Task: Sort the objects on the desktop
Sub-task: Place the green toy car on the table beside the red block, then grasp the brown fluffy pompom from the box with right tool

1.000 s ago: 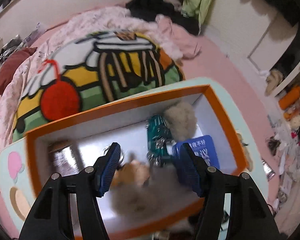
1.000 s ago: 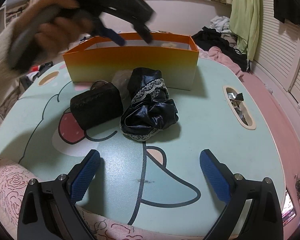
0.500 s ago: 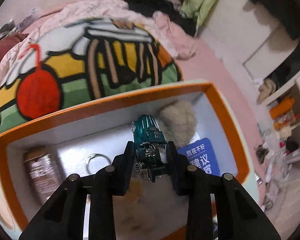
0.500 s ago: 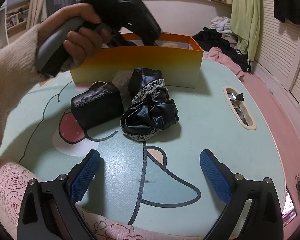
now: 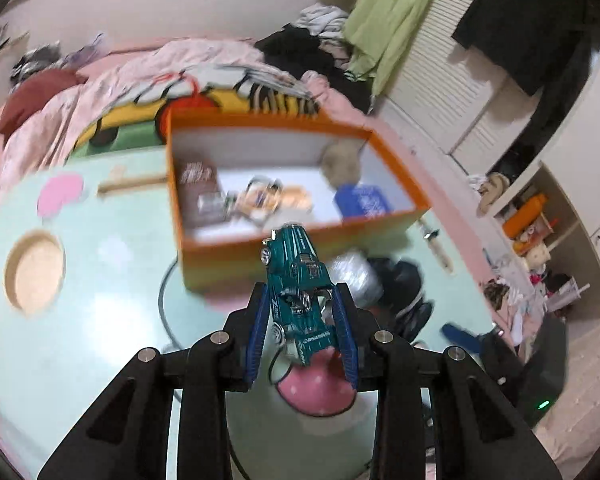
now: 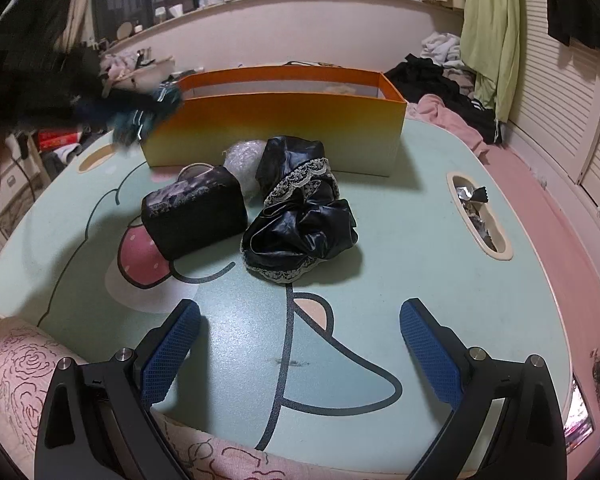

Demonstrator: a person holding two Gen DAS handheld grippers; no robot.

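Note:
My left gripper is shut on a teal toy car, held in the air above the pale green table, in front of the orange box. Inside the box lie a grey fluffy ball, a blue card, a brown packet and other small items. In the right wrist view the left gripper shows as a dark blur with the teal car at the box's left corner. My right gripper stands open over the table's near edge, with nothing between its fingers.
A black pouch, a black lace-trimmed cloth bundle and a silvery wrapped ball lie in front of the orange box. Table cutouts: a round hole and a slot with foil wrappers. A bed with blankets lies beyond.
The left gripper closed on the teal car inside the box, lifted it out and carried it back over the table, to the box's left corner. The right gripper has not moved.

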